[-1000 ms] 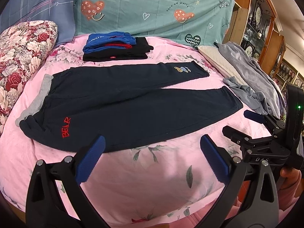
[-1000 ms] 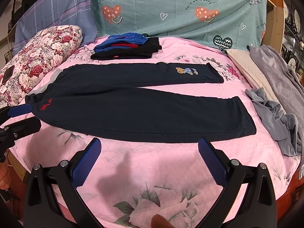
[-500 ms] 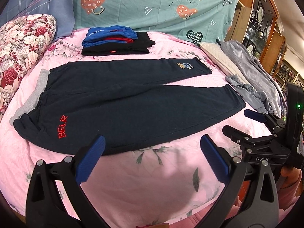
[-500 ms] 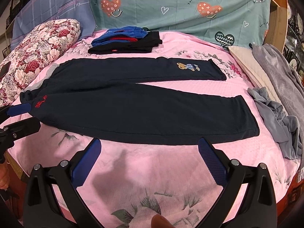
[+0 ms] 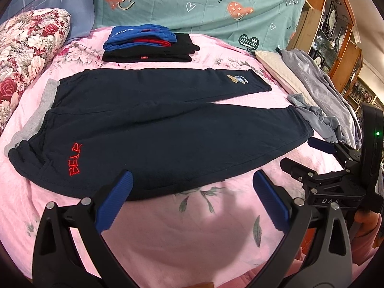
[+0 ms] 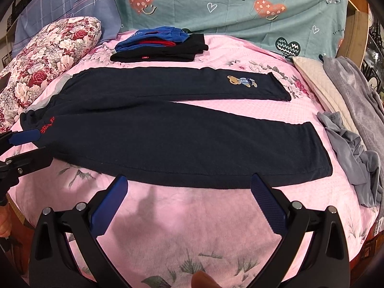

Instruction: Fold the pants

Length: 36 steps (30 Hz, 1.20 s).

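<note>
Dark navy pants lie flat on the pink bed, waist at the left with a grey band and red lettering, both legs stretched to the right, the far leg bearing a small bear patch. My left gripper hovers open just short of the near leg's front edge, nothing between its blue pads. My right gripper is open too, over the bedspread in front of the near leg. Each gripper shows at the edge of the other's view.
A folded stack of blue, red and black clothes sits behind the pants. A floral pillow lies at the left. Grey garments and a cream cushion pile at the right. Wooden cabinets stand beyond.
Both grippers have drifted forward toward the pants, which now sit closer in both views. Both stay open; the pants have not moved.
</note>
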Available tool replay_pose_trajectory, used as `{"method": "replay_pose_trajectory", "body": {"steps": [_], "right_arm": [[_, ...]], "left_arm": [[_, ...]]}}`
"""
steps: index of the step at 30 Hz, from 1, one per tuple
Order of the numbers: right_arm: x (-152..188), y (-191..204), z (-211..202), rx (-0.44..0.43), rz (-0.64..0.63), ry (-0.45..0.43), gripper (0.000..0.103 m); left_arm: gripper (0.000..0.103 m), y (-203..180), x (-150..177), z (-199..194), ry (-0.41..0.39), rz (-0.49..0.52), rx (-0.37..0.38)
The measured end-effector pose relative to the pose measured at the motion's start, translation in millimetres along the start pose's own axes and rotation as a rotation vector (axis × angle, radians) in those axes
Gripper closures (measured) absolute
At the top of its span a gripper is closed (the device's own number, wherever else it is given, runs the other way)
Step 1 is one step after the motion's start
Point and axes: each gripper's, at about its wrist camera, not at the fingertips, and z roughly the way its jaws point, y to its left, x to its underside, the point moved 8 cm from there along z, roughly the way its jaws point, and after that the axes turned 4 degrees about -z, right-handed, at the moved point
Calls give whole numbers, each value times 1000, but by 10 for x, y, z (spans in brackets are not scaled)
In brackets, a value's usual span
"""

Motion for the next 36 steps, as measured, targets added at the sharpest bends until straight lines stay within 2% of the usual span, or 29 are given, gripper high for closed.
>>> {"method": "replay_pose_trajectory", "body": {"steps": [7,11,15,18,20,22,25,29,32,35,36], "right_arm": [[-123,41,82,-28,-28,6,1],[-297,148,81,-126,-79,-13,1],[-581,285,105,-272,-123,-26,1],[-845,407,183,-356,-177,-24,1],[-1054,473,304,-361,-245,-25,1],[-1230,518,431,-360,-297,-26,1],[-1552,636,735,-411,-374,-9,4],[-1890,811,1193,-461,-460,34,23],[-2077,1012,1552,-528,-530,72,32],[-2190,1205,1867,-583,-610,109,36],[-2222,1257,1984,-593,-634,127,36]], "left_arm": [[2,130,-47,0,-1,-5,5],[2,363,-190,-110,-18,9,-7],[2,803,-535,-286,-60,25,-70],[2,1247,-908,-311,-74,49,-131],[2,1583,-1163,-225,-42,62,-171],[2,1841,-1382,-59,20,81,-179],[2,2022,-1654,247,96,170,-188],[6,2090,-1883,664,170,299,-168],[7,2096,-2015,993,214,369,-133],[8,2108,-2046,1260,269,413,-95],[12,2135,-2042,1353,297,427,-72]]}}
